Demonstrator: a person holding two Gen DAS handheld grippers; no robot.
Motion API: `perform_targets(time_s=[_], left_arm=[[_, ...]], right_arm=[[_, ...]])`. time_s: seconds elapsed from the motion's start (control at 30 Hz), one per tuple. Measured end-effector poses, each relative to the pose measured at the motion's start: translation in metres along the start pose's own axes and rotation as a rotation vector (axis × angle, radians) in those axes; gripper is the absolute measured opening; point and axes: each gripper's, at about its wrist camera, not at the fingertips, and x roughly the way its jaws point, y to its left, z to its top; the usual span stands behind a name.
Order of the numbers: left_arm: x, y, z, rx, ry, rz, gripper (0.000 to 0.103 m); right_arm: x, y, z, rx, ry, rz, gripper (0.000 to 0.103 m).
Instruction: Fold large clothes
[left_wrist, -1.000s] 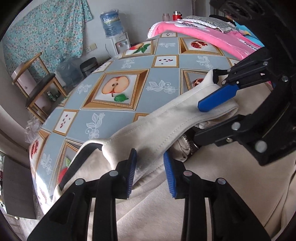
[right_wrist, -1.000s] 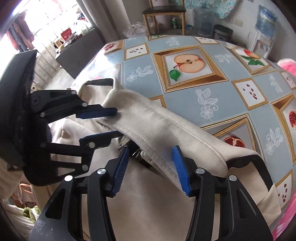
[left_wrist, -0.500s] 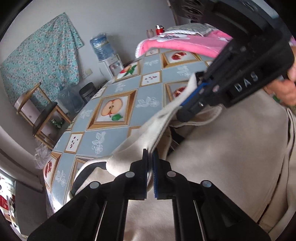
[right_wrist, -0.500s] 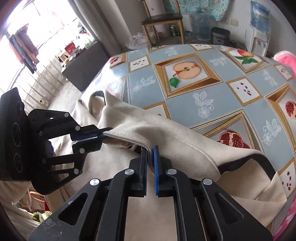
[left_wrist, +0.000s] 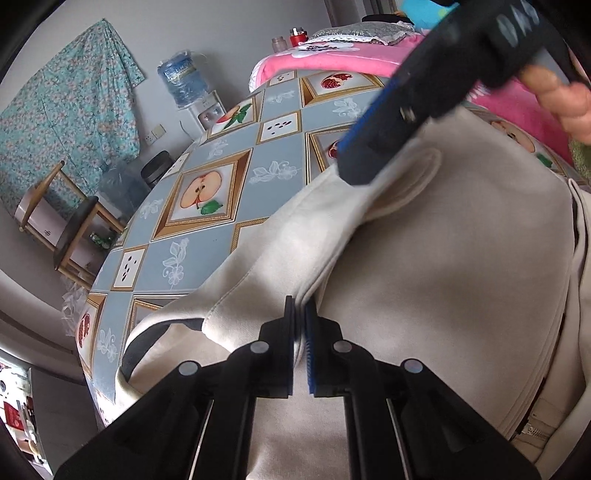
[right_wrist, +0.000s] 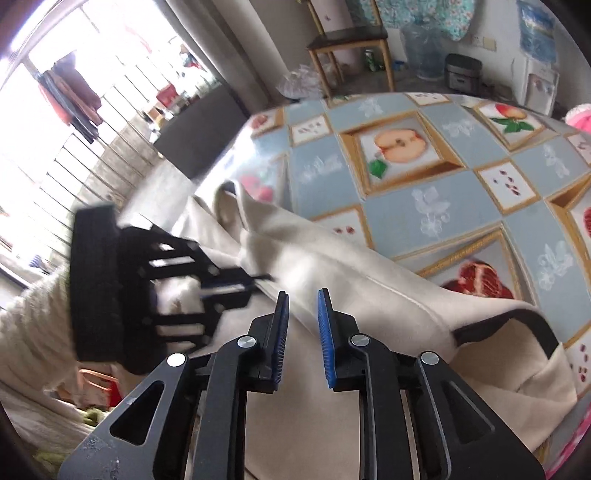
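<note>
The left claw (left_wrist: 300, 325) is pressed together on the lifted edge of the cream garment (left_wrist: 443, 258), while the right claw (right_wrist: 303, 321) has just been opening, its pads now slightly spread around the same fold. The garment lies along the near edge of the worktop (right_wrist: 461, 206), one flap raised; most of the folding looks still ahead.

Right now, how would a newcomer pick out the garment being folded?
Find the table with the blue fruit-print cloth. Across its near side lies a large cream jacket with dark trim and a zip at one edge. Unlike the pink bedding at the far end, it is plain cream, and its folded edge sits in the left claw.
</note>
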Motion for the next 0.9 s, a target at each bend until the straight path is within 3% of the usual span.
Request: perform_targets(time_s=[0.13,0.3,0.43,0.5,0.6,0.73,0.9], left_arm=[[0.001,-0.001,-0.001,0.0,0.006,0.003,0.005],[-0.003,0.008,-0.001,-0.052,0.019,-0.031,0.013],[-0.011,0.039,-0.01,-0.241,0.029,-0.167,0.022],[-0.013,0.063,-0.02,-0.408,0.026,-0.24,0.026],[-0.011,0.09,-0.033,-0.61,0.034,-0.285,0.034],[0.007,0.114,-0.042,-0.832,0.115,-0.439,0.046],[0.022,0.127,-0.048,-1.005,0.197,-0.485,0.046]], right_arm=[[0.012,-0.007,0.011,0.063,-0.002,0.055,0.018],[0.049,-0.005,0.002,0.078,0.121,0.016,0.009],[0.057,-0.004,0.0,0.079,0.121,-0.001,0.008],[0.06,-0.002,0.0,0.076,0.122,-0.012,0.008],[0.062,-0.003,0.0,0.082,0.118,-0.017,0.008],[0.062,-0.005,-0.002,0.088,0.109,-0.014,0.008],[0.057,-0.001,-0.008,0.077,0.103,-0.027,0.008]])
